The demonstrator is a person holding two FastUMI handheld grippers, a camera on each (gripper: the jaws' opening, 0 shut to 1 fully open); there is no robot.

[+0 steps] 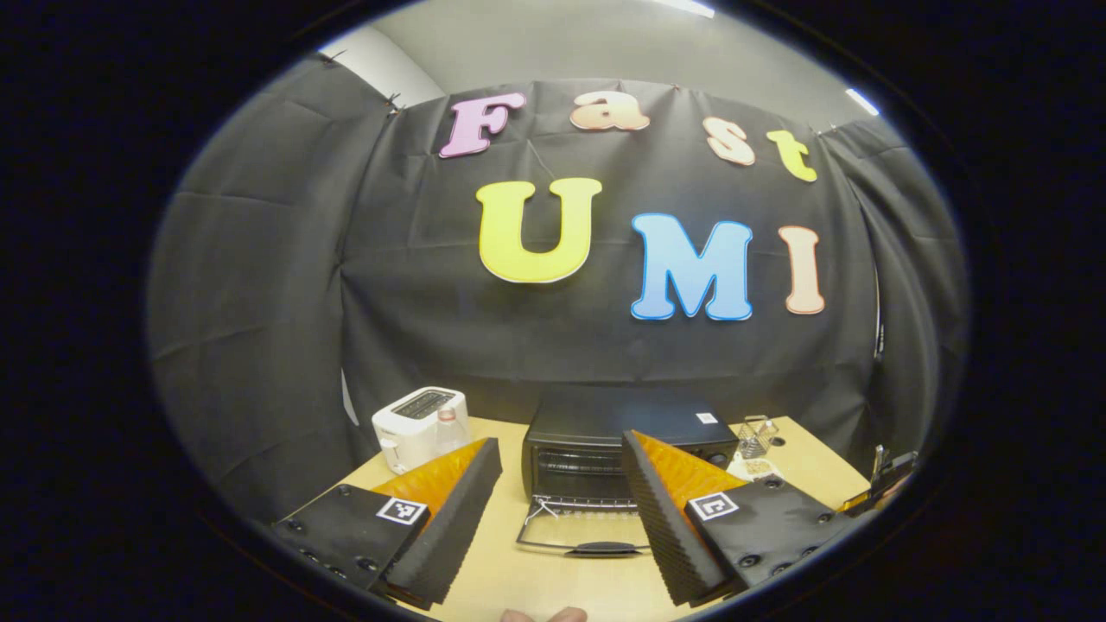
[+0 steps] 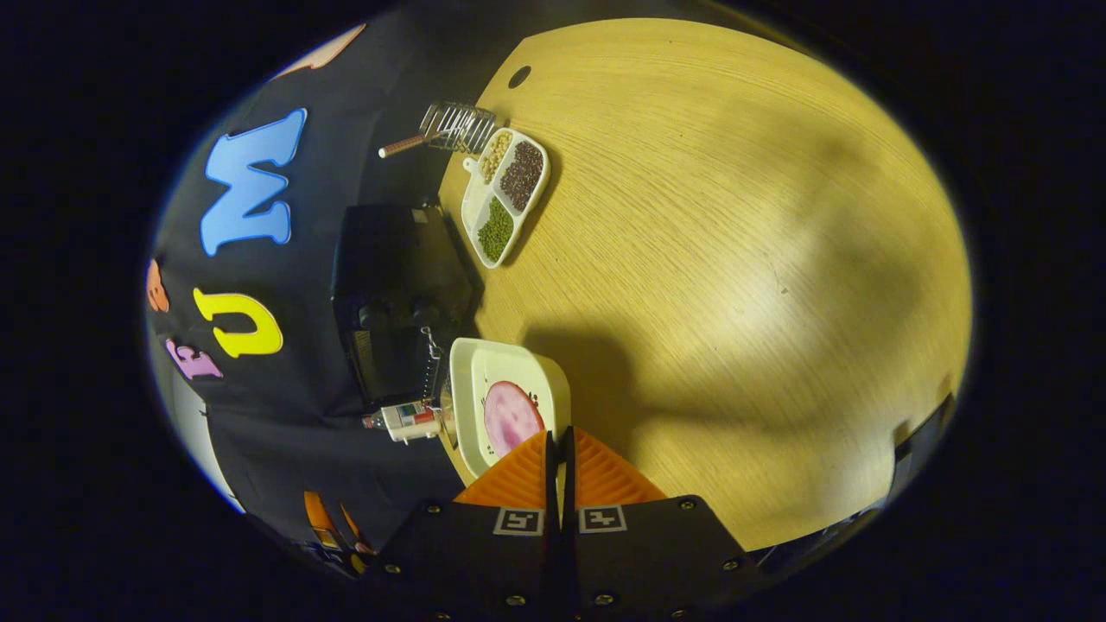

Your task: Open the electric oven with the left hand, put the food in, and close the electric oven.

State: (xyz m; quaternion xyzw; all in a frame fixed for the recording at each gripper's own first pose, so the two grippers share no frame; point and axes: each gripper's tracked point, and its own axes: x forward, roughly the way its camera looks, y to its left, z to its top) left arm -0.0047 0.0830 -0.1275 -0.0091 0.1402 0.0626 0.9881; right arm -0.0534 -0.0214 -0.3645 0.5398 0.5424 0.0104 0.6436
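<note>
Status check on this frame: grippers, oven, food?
Left gripper open, empty. Right gripper shut on white plate with pink food slice. Black electric oven door down, open. Nothing blocking.

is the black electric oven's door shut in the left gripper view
No, the black electric oven has its glass door folded down flat onto the wooden table, with the wire rack inside exposed.

The wooden surface point(image 1: 562, 579) carries a toaster point(image 1: 421, 426) at its back left corner, an oven point(image 1: 618, 449) mid-back, and a divided tray point(image 2: 505, 194) beside a wire rack point(image 2: 455, 128).
</note>
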